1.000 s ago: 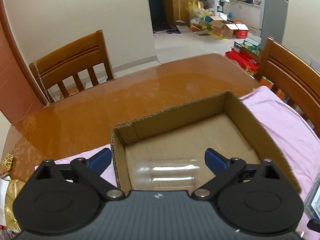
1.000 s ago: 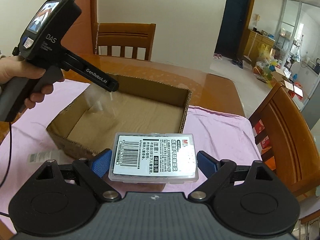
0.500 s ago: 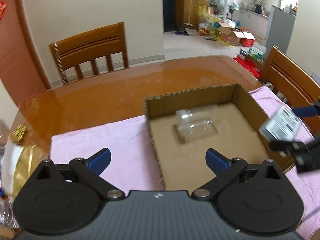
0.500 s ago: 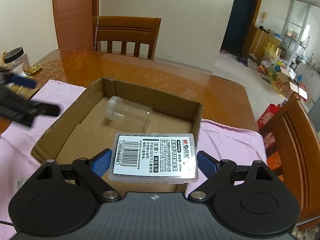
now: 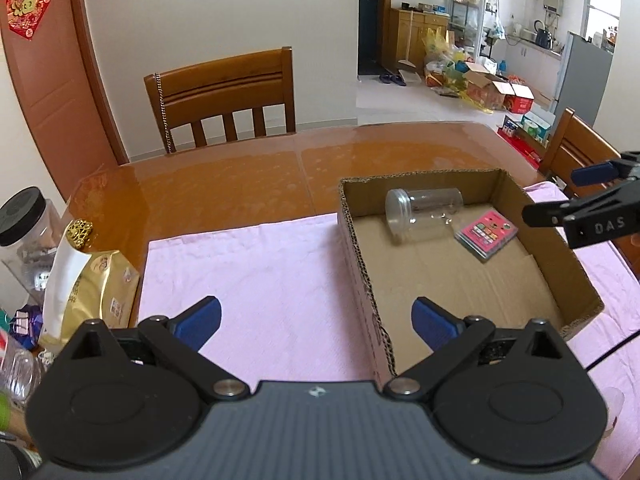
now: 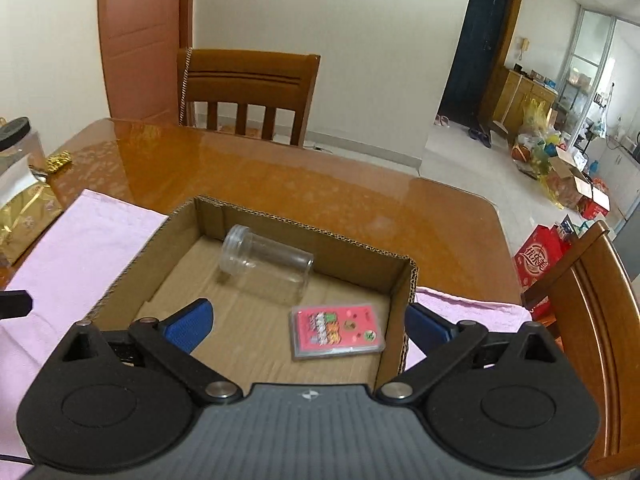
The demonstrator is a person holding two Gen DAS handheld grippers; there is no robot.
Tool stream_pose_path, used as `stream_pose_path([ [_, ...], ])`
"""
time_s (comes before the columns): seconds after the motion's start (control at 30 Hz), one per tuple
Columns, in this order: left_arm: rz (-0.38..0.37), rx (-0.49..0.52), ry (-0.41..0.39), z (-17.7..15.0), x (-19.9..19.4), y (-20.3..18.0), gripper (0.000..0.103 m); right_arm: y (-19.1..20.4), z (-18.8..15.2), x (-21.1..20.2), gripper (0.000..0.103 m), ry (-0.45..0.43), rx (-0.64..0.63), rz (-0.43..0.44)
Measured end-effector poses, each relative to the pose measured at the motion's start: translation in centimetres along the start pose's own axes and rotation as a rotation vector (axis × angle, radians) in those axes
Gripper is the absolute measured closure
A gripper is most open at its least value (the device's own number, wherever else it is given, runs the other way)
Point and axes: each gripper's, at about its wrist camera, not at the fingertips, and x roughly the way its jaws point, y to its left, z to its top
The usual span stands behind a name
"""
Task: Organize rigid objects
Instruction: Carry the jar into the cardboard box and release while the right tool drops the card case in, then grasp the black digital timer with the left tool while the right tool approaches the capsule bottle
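A shallow cardboard box (image 5: 362,256) (image 6: 304,227) sits on a pink cloth. Inside it a clear plastic jar (image 5: 424,210) (image 6: 266,264) lies on its side near the far wall. Beside the jar a flat plastic case (image 5: 486,236) (image 6: 336,332) lies with its pink label up. My right gripper (image 6: 308,322) (image 5: 568,192) hovers over the box's right side. Its jaws are opening, and the case rests on the box floor below them, free of the pads. My left gripper (image 5: 316,320) is open and holds nothing, straddling the box's left wall over the cloth.
The pink cloth (image 5: 256,272) covers the near part of a glossy wooden table (image 5: 240,176). A gold bag (image 5: 94,292), a black-lidded jar (image 5: 22,220) and a plastic bottle crowd the table's left end. Wooden chairs (image 5: 224,96) (image 6: 588,320) stand behind and to the right.
The right gripper has let go of the case, which now lies label-up in the box. The left gripper has drawn back to the left, away from the jar it left in the box.
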Motion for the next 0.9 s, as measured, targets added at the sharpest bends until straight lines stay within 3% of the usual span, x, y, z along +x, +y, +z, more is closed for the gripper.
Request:
stream_pose_path([
  [0.3, 0.054, -0.036, 0.015, -2.8, -2.9, -2.7, 0.001, -0.4, -4.5, -4.1, 0.0, -0.018, 0.017, 0.049],
  [0.57, 0.163, -0.122, 0.072, -7.5, -5.4, -5.6, 0.001, -1.3, -10.1, -7.1, 0.0, -0.024, 0.025, 0.109],
  [0.9, 0.164, -0.17, 0.178, -12.9, -3.3, -8.5, 0.001, -1.2, -15.4, -9.6, 0.0, -0.035, 0.011, 0.099],
])
